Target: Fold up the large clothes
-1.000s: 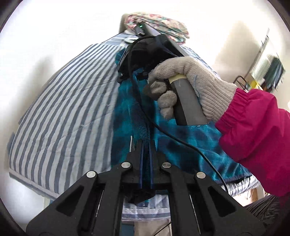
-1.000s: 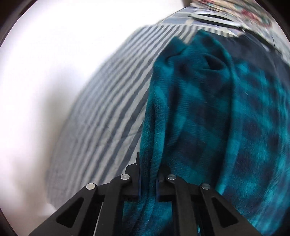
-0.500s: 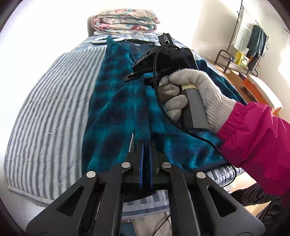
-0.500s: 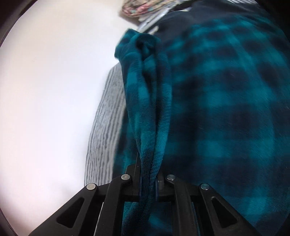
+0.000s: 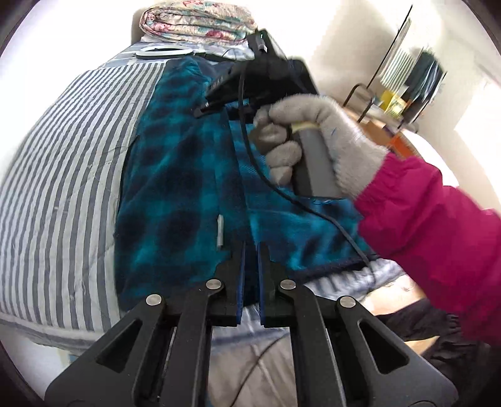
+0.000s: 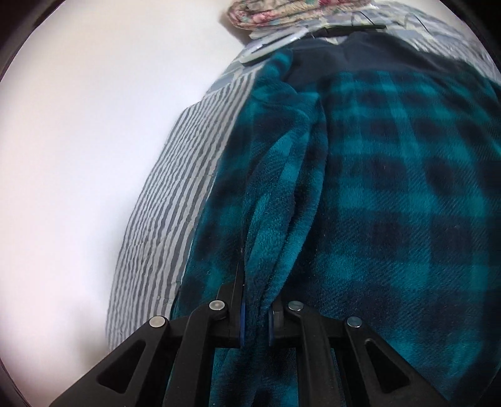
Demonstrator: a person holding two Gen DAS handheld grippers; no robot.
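Note:
A teal and navy plaid fleece garment [image 5: 175,200] lies lengthwise on a grey-and-white striped bed cover [image 5: 62,175]. My left gripper [image 5: 250,256] is shut on the garment's near edge, where a fold runs away from me. My right gripper [image 6: 255,300] is shut on a bunched ridge of the same garment [image 6: 391,194] farther up. In the left wrist view the right gripper [image 5: 203,109] is held by a grey-gloved hand [image 5: 316,137] with a magenta sleeve, its tip at the garment's upper part.
A folded floral quilt [image 5: 197,22] and a white ring-shaped object [image 5: 159,51] lie at the far end of the bed. A rack with hanging items [image 5: 407,78] stands at the right. A white wall [image 6: 94,156] runs along the bed's left side.
Both grippers have carried the garment's edge rightward over the garment, and the left panel now lies flatter on the bed. Both stay shut on the cloth.

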